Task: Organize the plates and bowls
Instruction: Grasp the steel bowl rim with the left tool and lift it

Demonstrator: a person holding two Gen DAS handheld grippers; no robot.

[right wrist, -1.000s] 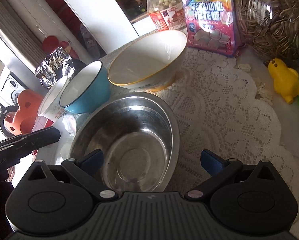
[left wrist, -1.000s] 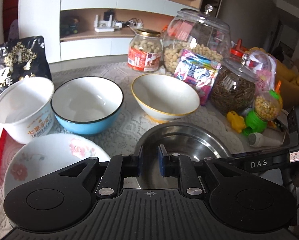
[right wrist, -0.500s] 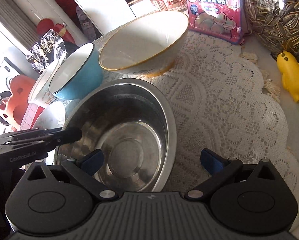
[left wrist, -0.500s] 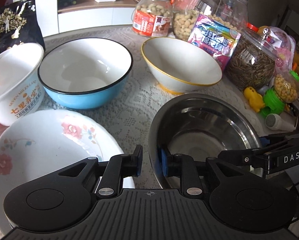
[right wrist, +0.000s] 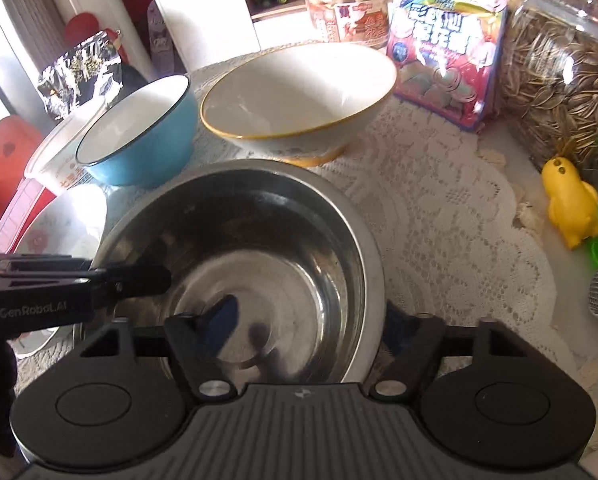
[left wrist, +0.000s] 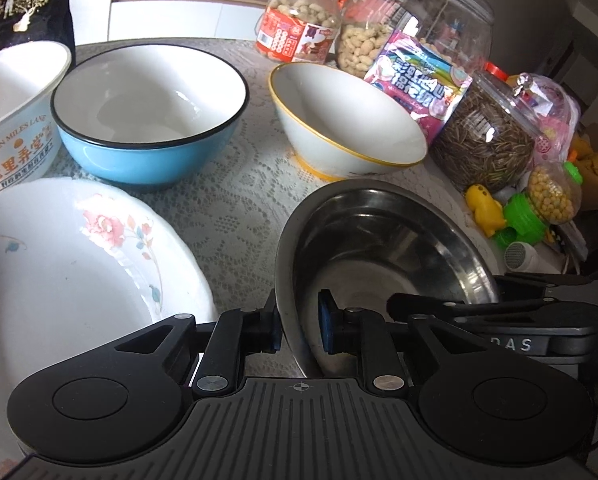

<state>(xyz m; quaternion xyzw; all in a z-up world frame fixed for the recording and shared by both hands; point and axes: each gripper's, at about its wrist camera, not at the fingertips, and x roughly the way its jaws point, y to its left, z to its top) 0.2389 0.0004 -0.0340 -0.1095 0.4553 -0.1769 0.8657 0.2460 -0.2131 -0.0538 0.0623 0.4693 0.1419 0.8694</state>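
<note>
The steel bowl (left wrist: pixel 383 248) sits on the lace cloth (left wrist: pixel 235 204), between the flowered plate (left wrist: pixel 71 264) on its left and the toys on its right. The left gripper (left wrist: pixel 299 326) straddles the bowl's near-left rim, one pad (left wrist: pixel 274 330) outside the wall and the other inside; its jaws are narrow but a gap shows beside the rim, so it is not yet clamped. The right gripper (right wrist: pixel 303 332) straddles the near-right rim, jaws wide apart, released. Both come in low and level from the near side. Behind stand a blue bowl (left wrist: pixel 147 116) and a yellow-rimmed bowl (left wrist: pixel 347 124).
</note>
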